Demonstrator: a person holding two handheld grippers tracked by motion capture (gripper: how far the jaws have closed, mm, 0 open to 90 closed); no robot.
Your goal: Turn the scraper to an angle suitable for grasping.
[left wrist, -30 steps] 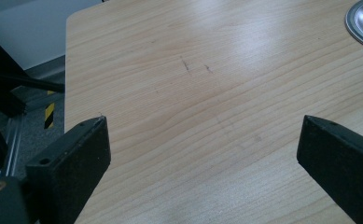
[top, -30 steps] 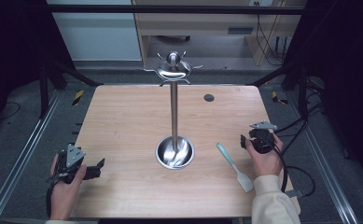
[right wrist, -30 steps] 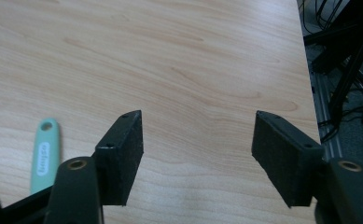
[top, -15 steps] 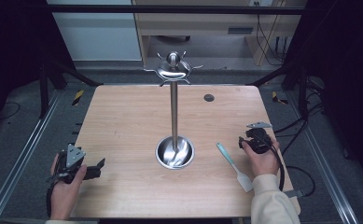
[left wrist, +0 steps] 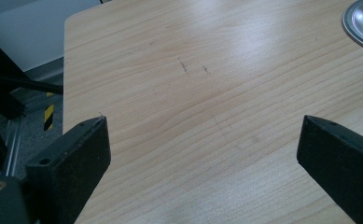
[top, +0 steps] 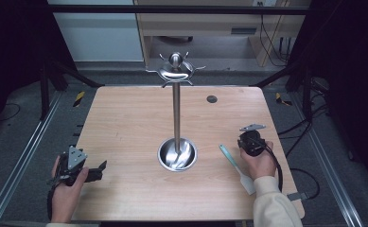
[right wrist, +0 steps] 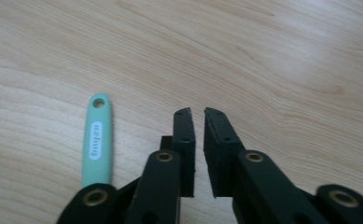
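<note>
Right tongs (right wrist: 198, 112) just clenched, empty, beside spatula (right wrist: 96, 140) — left tongs (left wrist: 202, 135) released (steel stand (top: 176, 113) between).

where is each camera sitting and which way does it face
High view: above the person's side, looking forward and down on the table and metal stand; both hands, left gripper, right gripper.
Left gripper view: rides that gripper, looking over bare wood between wide-apart jaws.
Right gripper view: rides the right gripper, looking down at the wood; jaws have just closed on nothing, beside the spatula.
Shared: the spatula appears in the high and right gripper views.
</note>
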